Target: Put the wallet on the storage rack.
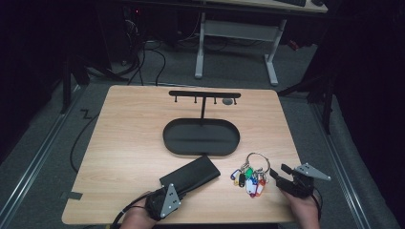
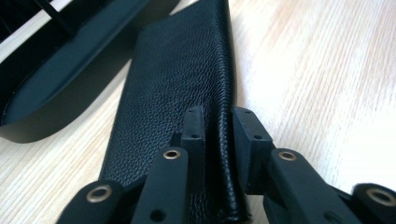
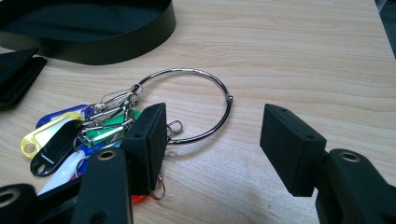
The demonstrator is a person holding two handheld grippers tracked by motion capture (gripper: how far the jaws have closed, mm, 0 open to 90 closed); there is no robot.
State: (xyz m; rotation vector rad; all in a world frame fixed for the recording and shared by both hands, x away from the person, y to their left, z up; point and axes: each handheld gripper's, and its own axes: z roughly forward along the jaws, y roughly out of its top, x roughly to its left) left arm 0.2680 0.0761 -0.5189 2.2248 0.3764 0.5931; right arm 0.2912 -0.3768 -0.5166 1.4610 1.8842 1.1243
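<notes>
Left claw (image 1: 177, 190) lying low at lower centre of high view, clenching near edge of black leather wallet (image 1: 191, 175) resting flat on bench (image 1: 129, 138). Right claw (image 1: 277, 172) sitting at lower right, jaws spread wide, gripping nothing. Key ring (image 1: 251, 172) with coloured tags lying just left of it. Black oval tray (image 1: 201, 136) with hook stand sitting mid-frame beyond wallet.

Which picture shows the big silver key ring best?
The right gripper view: the key ring lies close up, whole, just beyond the open right claw. The high view shows it small. The left gripper view looks at the black wallet instead.
</notes>
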